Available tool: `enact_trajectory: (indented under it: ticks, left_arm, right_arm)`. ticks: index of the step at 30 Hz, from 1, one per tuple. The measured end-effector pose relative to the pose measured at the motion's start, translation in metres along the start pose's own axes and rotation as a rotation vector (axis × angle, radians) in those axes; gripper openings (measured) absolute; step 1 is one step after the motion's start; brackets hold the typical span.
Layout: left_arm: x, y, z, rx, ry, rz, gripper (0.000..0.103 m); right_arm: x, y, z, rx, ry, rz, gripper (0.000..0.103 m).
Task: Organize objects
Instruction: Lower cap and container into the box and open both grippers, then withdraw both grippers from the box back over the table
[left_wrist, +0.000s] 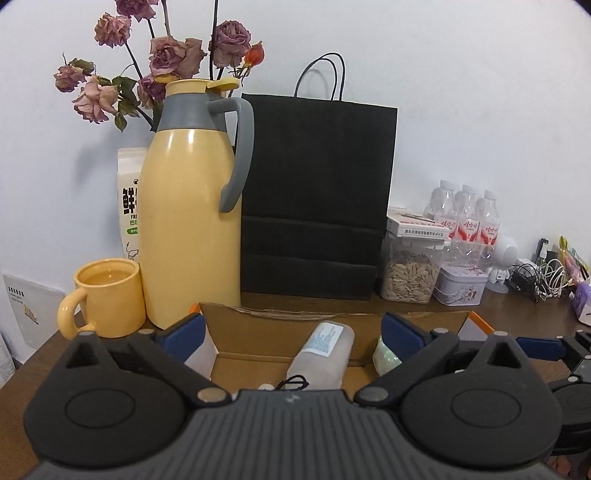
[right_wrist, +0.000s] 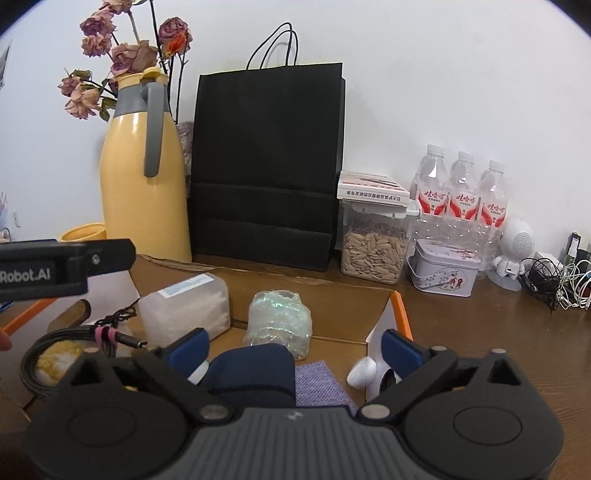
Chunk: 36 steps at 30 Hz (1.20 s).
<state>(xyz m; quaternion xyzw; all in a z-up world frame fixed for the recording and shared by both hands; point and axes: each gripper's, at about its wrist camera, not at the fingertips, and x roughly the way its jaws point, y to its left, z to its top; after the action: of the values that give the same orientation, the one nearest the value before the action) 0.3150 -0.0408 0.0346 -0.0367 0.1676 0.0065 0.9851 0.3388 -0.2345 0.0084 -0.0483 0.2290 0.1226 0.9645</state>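
An open cardboard box (right_wrist: 384, 317) sits on the wooden table in front of both grippers; its back wall also shows in the left wrist view (left_wrist: 280, 325). Inside lie a frosted plastic bottle (right_wrist: 188, 306) (left_wrist: 321, 354), a crumpled clear green wrap (right_wrist: 279, 323), a dark blue pouch (right_wrist: 251, 373), a purple cloth (right_wrist: 319, 384), a white round gadget (right_wrist: 364, 373) and a coiled black cable (right_wrist: 59, 350). My left gripper (left_wrist: 291, 334) is open and empty over the box. My right gripper (right_wrist: 293, 349) is open and empty above the blue pouch. The left gripper's body (right_wrist: 62, 264) shows at the left of the right view.
At the back stand a yellow thermos jug (left_wrist: 188, 206), a yellow mug (left_wrist: 107, 299), a milk carton (left_wrist: 129, 199), dried roses (left_wrist: 162, 55), a black paper bag (left_wrist: 314, 195), a seed jar (right_wrist: 373, 247), a tin (right_wrist: 443, 267), water bottles (right_wrist: 461, 192), a white speaker (right_wrist: 515, 251) and tangled cables (right_wrist: 557, 280).
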Motion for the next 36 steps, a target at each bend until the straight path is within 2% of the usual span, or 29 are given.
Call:
enact_trajectory:
  ticks: [10, 18, 22, 27, 36]
  left_arm:
    - [-0.013, 0.002, 0.0, -0.007, -0.018, -0.001, 0.103]
    - [-0.049, 0.016, -0.01, 0.0, -0.061, -0.01, 0.103]
    - [-0.066, 0.018, -0.022, 0.036, -0.055, -0.014, 0.103]
    - [-0.088, 0.02, -0.039, 0.073, -0.023, -0.029, 0.103]
    - [-0.115, 0.033, -0.071, 0.066, 0.069, -0.032, 0.103]
  right_arm:
    - [-0.012, 0.002, 0.002, -0.009, -0.017, 0.002, 0.103]
    - [-0.05, 0.005, 0.0, -0.028, -0.088, 0.016, 0.103]
    - [-0.073, 0.006, -0.012, -0.031, -0.102, 0.028, 0.103]
    - [-0.094, 0.011, -0.041, -0.052, -0.067, 0.039, 0.103]
    - [-0.116, 0.007, -0.087, -0.036, 0.043, 0.018, 0.103]
